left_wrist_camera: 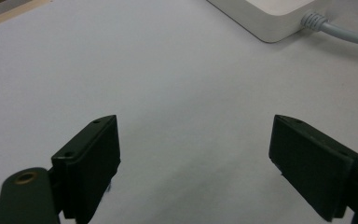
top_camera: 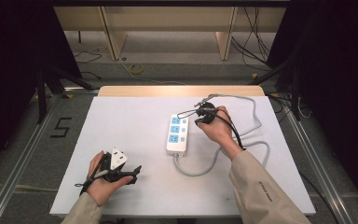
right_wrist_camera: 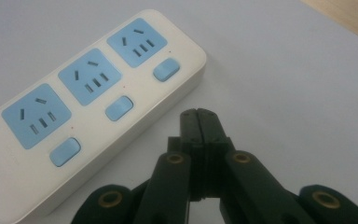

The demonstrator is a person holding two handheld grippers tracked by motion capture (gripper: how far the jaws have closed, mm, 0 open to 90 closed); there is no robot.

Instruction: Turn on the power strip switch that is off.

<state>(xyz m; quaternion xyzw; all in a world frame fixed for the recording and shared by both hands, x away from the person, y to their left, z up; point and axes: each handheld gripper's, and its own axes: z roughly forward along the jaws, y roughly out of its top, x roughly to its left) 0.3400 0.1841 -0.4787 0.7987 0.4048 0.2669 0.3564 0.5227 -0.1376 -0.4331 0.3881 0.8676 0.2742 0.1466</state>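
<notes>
I see one power strip (top_camera: 177, 134) mid-table (top_camera: 121, 121): three blue sockets, three switches, grey cord (top_camera: 205, 169) looping off its near end. My right gripper (right_wrist_camera: 198, 115) is pressed together just beside it; left gripper (left_wrist_camera: 193, 144) is spread wide, well apart.

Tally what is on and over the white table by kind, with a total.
Power strip: 1
Blue sockets on it, first one: 3
Blue switches on it, first one: 3
Grey cable: 1
Hand-held grippers, left hand-held gripper and right hand-held gripper: 2
Total: 10
</notes>
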